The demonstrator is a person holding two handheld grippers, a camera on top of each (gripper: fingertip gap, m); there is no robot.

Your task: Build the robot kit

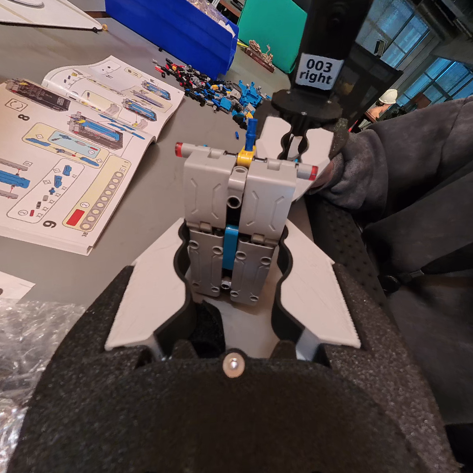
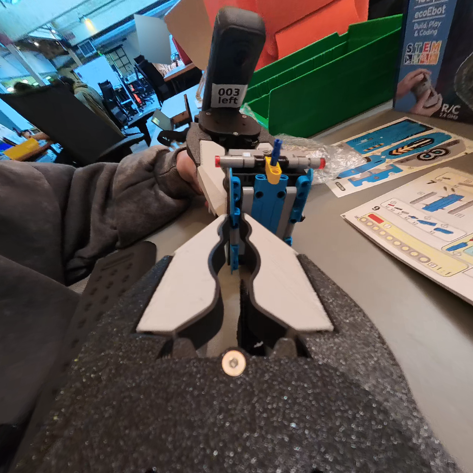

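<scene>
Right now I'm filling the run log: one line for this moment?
left gripper: shut on brick model | right gripper: shut on model's blue side beam | instruction booklet beside

Two handheld grippers meet over one gray tabletop (image 1: 158,179): the left gripper (image 1: 231,245), lower center of the left wrist view, and the right gripper (image 2: 235,235), lower center of the right wrist view. One brick model (image 1: 238,204) stands between them, carrying one yellow connector (image 1: 245,156), one blue pin (image 1: 250,134) and two red-tipped ends on its cross axle. One open instruction booklet (image 1: 76,153) lies at left, with one heap of loose bricks (image 1: 217,89) above center and one blue bin (image 1: 176,28) at top. The right wrist view adds one green bin (image 2: 332,89), one orange box (image 2: 294,23), one toy box (image 2: 435,58) and one sticker sheet (image 2: 399,153).
</scene>
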